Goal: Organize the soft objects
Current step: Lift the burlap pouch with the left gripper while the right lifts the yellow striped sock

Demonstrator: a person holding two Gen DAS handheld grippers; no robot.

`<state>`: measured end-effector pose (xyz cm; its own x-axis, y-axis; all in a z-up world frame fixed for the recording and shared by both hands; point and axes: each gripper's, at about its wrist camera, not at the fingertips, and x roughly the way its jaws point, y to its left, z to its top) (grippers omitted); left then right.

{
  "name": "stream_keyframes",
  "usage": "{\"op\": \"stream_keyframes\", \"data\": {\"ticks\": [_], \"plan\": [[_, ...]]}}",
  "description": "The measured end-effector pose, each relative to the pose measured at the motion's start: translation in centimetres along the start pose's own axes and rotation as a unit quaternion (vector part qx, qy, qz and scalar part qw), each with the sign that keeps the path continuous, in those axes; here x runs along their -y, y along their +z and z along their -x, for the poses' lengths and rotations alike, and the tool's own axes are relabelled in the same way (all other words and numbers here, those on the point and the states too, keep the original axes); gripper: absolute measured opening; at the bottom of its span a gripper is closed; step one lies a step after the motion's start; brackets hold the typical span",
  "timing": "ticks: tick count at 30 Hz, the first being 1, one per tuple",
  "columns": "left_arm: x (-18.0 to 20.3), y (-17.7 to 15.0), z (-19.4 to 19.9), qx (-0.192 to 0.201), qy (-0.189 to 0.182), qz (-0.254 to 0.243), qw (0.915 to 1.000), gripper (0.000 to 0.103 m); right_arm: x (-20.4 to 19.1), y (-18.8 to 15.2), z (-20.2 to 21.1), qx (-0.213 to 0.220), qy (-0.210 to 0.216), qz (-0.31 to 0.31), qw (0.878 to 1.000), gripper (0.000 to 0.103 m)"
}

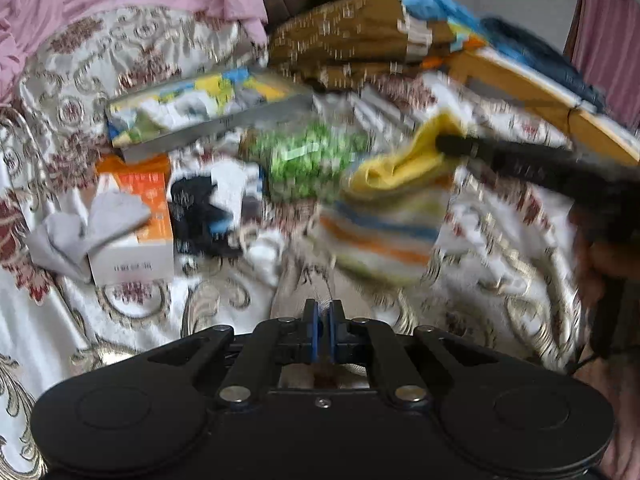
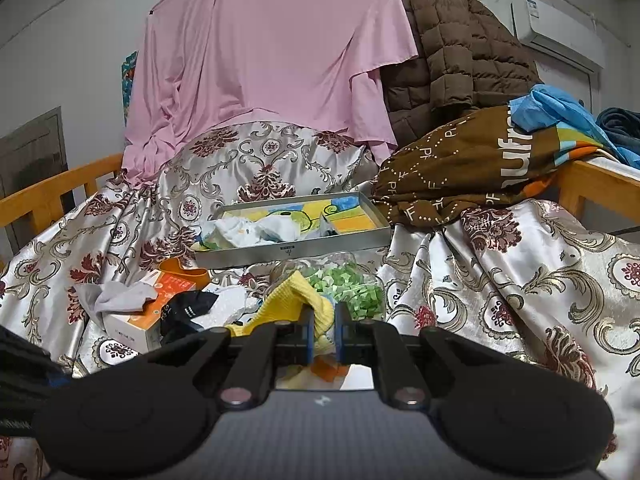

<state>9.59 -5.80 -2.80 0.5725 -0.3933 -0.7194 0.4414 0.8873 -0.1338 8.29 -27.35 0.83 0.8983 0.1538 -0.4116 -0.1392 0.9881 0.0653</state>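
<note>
Two wrist views over a bed covered by a floral bedspread (image 2: 520,280). The right hand-held gripper (image 2: 323,328) has its jaws nearly together, pinching a fold of a yellow cloth (image 2: 288,300). In the left wrist view this same cloth (image 1: 400,168) hangs from the right hand-held gripper (image 1: 442,144), with a striped lower part in orange, blue and green draping down toward the bedspread (image 1: 120,40). The left hand-held gripper (image 1: 323,312) is closed, its blue pads almost meeting with nothing visible between them; it sits low over the bedspread, near the hanging cloth's lower edge.

Behind the cloth lies a clear bag of green pieces (image 2: 352,284). Farther back rests a shallow metal tray (image 2: 296,254) holding crumpled white fabric (image 2: 256,228). To the left, a grey sock (image 2: 120,296) drapes over an orange-and-white box (image 2: 140,328), and dark and white socks (image 2: 200,308) lie just beside it.

At the back, a pink sheet (image 2: 272,52) hangs beside a brown quilted jacket (image 2: 452,56); a brown printed blanket (image 2: 460,164) lies on the wooden bed frame (image 2: 592,184). The left wrist view is motion-blurred.
</note>
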Motion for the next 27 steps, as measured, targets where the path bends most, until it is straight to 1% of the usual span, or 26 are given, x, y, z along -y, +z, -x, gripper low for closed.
{"op": "stream_keyframes", "data": {"ticks": [1,3,4,6,7,8,9,10,11,13,15,18,21,25,27], "plan": [[-0.1,-0.2,-0.4,-0.01,0.004,0.001,0.9999,0.016,0.0,0.0,0.0,0.0,0.0,0.001,1.0,0.011],[-0.5,-0.7,-1.4,-0.03,0.01,0.003,0.9995,0.024,-0.1,0.0,0.0,0.001,0.001,0.002,1.0,0.011],[-0.6,-0.9,-1.8,-0.037,0.012,0.003,0.9992,0.031,-0.1,0.0,0.0,0.001,0.001,0.002,1.0,0.011],[-0.7,-1.2,-2.6,-0.048,0.015,0.001,0.9987,0.036,-0.1,0.0,0.0,0.002,0.003,0.003,1.0,0.011],[-0.7,-1.2,-2.9,-0.05,0.016,-0.002,0.9986,0.036,-0.1,0.0,0.0,0.001,0.003,0.003,1.0,0.011],[-0.7,-1.2,-3.1,-0.052,0.014,-0.002,0.9985,0.036,-0.2,0.0,0.0,0.001,0.003,0.004,1.0,0.011],[-0.8,-1.1,-3.3,-0.056,0.012,-0.001,0.9983,0.032,-0.2,0.0,0.0,0.001,0.004,0.004,1.0,0.011],[-0.8,-1.0,-3.4,-0.058,0.009,-0.001,0.9983,0.025,-0.2,0.0,0.0,0.001,0.005,0.005,1.0,0.011],[-0.8,-1.0,-3.5,-0.06,0.007,-0.002,0.9981,0.022,-0.2,0.0,-0.1,0.0,0.005,0.005,1.0,0.011],[-0.7,-0.7,-3.7,-0.065,0.007,-0.002,0.9978,0.013,-0.2,0.0,-0.1,0.0,0.007,0.004,1.0,0.011],[-0.9,-0.6,-3.7,-0.064,0.004,0.006,0.9979,0.007,-0.3,0.1,0.0,0.0,0.007,0.006,1.0,0.011],[-1.1,-0.3,-2.9,-0.046,0.003,0.018,0.9988,0.005,-0.5,0.1,0.2,0.001,0.011,0.009,1.0,0.011],[-1.3,0.4,-1.6,-0.016,-0.005,0.032,0.9993,0.004,-0.9,0.5,0.5,0.004,0.014,0.016,1.0,0.011],[-1.6,2.0,0.3,0.014,-0.02,0.042,0.9988,0.004,-1.5,1.6,1.0,0.013,0.021,0.025,0.999,0.011],[-1.9,2.9,1.2,0.03,-0.021,0.041,0.9985,0.004,-1.6,2.2,1.3,0.015,0.026,0.024,0.999,0.011]]}}
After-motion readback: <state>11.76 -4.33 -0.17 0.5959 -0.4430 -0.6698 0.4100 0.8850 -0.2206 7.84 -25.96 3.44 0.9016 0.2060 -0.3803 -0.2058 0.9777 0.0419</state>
